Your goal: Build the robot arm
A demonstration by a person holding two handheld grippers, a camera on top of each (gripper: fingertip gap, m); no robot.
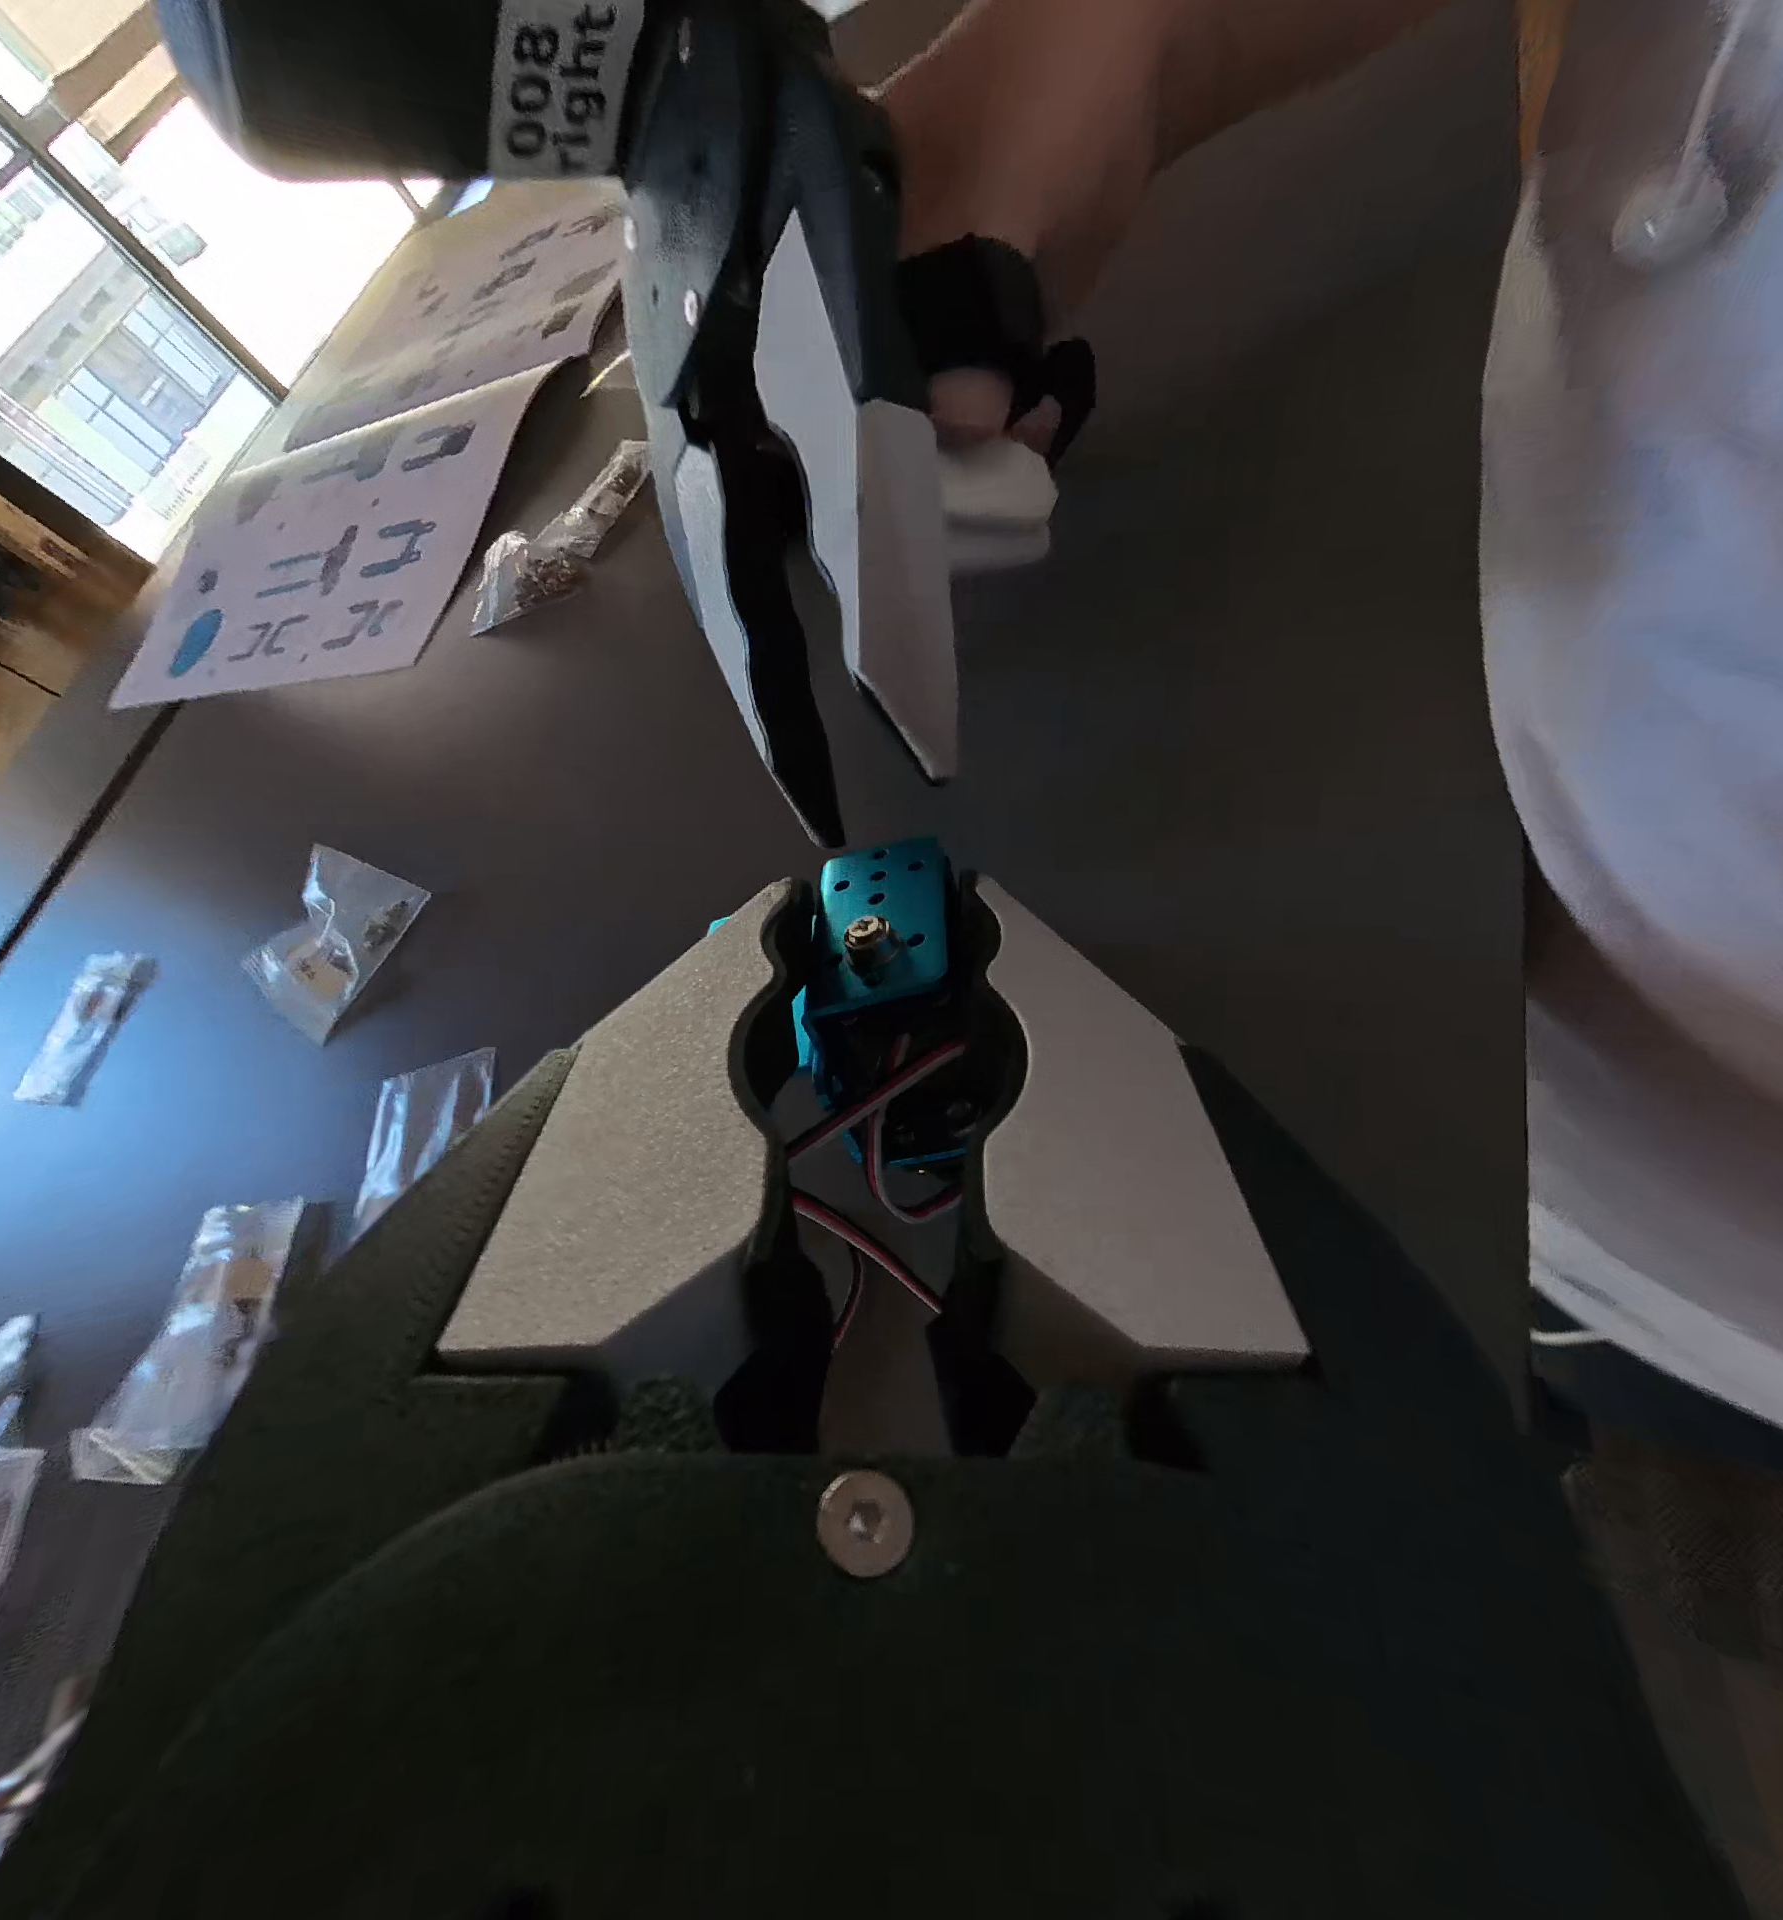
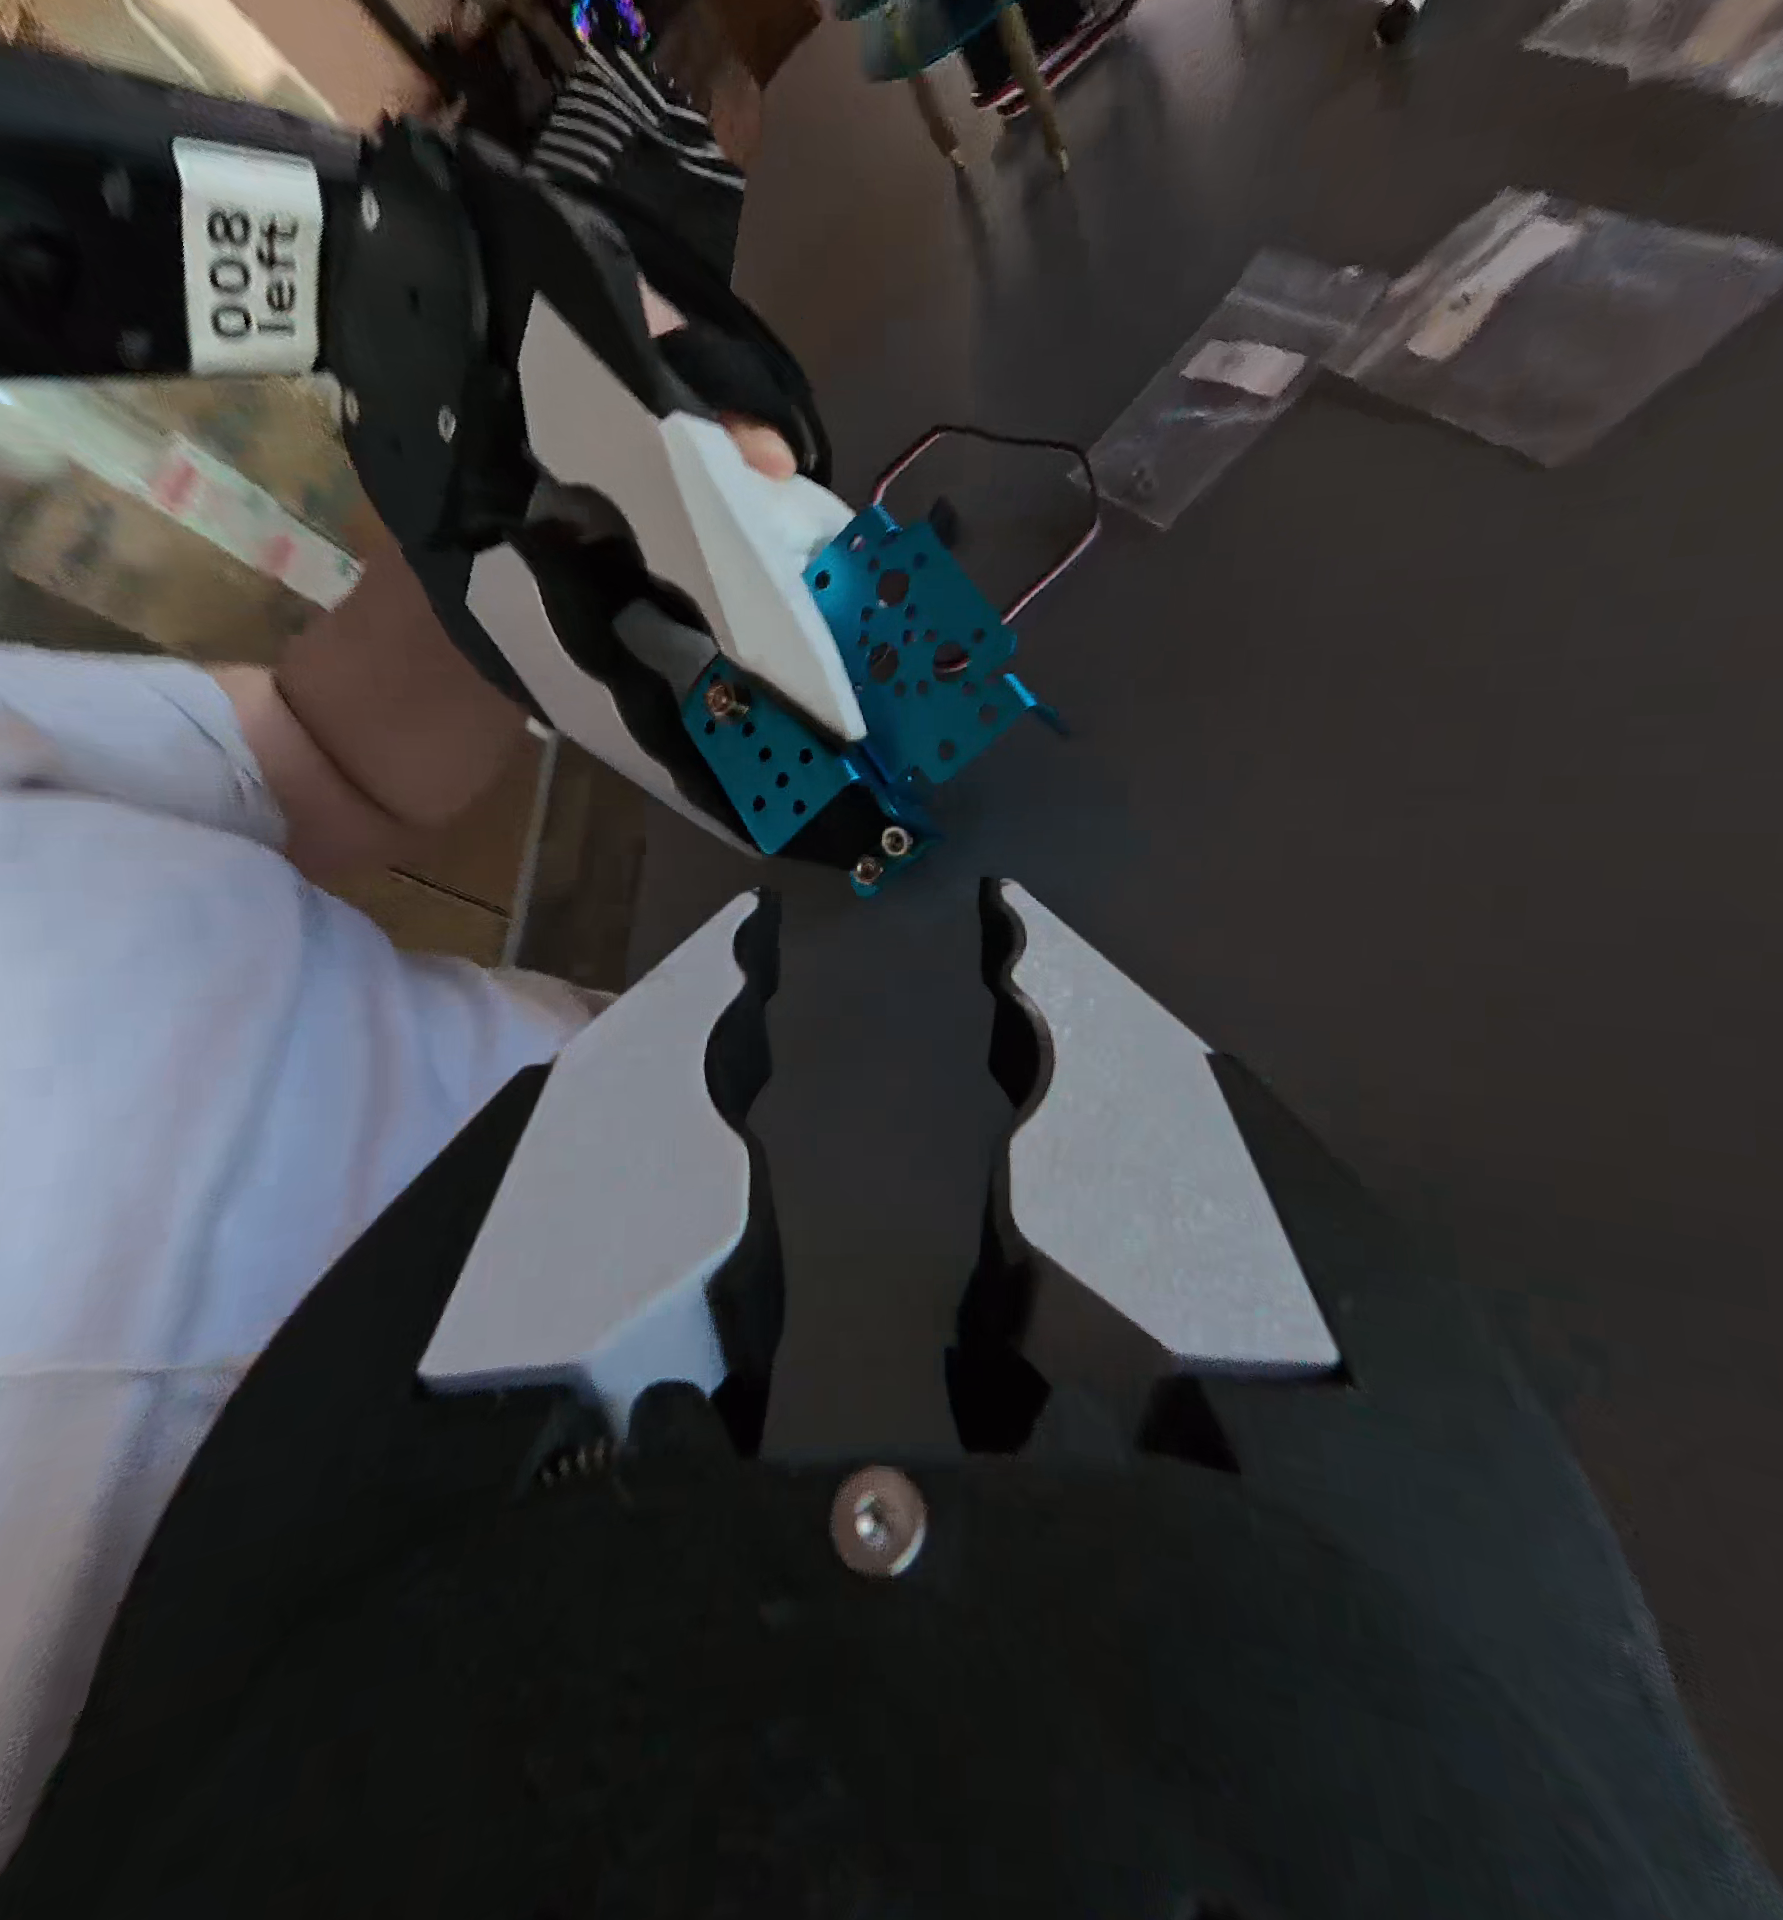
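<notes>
My left gripper (image 1: 882, 894) is shut on a blue perforated metal bracket (image 1: 871, 935) with a black servo and red, white and black wires (image 1: 866, 1122) trailing back between the fingers. It is held above the dark table (image 1: 554, 810). In the right wrist view the same bracket (image 2: 908, 644) shows in the left gripper (image 2: 799, 784), its wires (image 2: 1012, 447) looping behind. My right gripper (image 2: 871, 904) is open and empty, its tips just short of the bracket's lower corner. In the left wrist view the right gripper (image 1: 882, 802) comes down from above, one fingertip (image 1: 827, 826) almost touching the bracket's top.
Several clear plastic bags of small parts (image 1: 336, 956) and an open instruction booklet (image 1: 326, 551) lie on the table to the left. More bags (image 2: 1489, 332) and another blue part with brass standoffs (image 2: 970, 62) lie farther off. A person in a white shirt (image 1: 1645, 623) stands close by. My left and right fingertips are right by each other.
</notes>
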